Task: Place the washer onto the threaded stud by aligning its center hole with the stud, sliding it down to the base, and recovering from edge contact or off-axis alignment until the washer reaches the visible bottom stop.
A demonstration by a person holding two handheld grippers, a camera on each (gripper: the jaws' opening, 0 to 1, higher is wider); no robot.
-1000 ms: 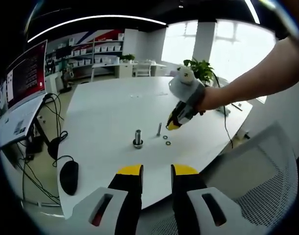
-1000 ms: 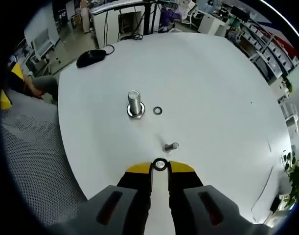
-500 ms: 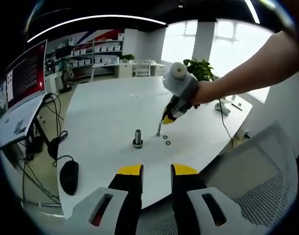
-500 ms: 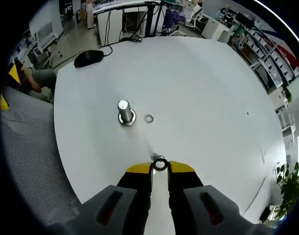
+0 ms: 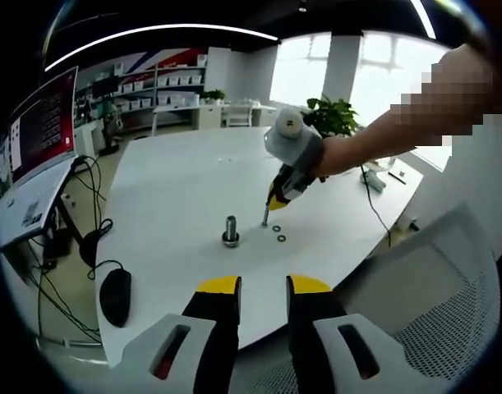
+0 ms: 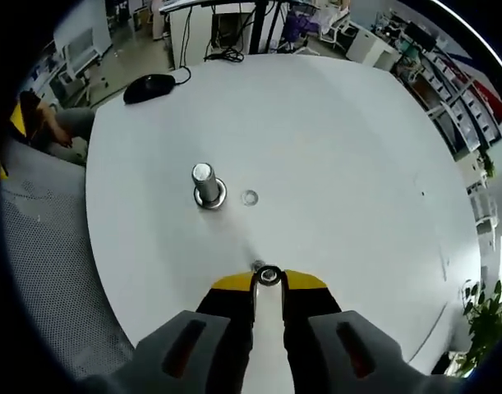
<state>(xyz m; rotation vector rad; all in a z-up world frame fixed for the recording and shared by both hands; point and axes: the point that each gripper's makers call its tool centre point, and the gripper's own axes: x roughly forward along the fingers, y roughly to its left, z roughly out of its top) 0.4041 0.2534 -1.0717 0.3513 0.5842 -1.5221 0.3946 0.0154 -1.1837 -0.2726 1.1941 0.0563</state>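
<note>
— How far along are you?
— Your right tool [image 6: 269, 277] is clamped on a washer [image 6: 269, 276], mid-tabletop [image 6: 357, 148]; the stud [image 6: 205, 184] waits.
— And the left tool [image 5: 263, 286]?
— Apart, idle.

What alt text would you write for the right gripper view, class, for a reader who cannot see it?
The right claw pinches a small washer at its yellow tips above a white table. Farther off stand a threaded stud, a loose washer beside it, and a computer mouse.
</note>
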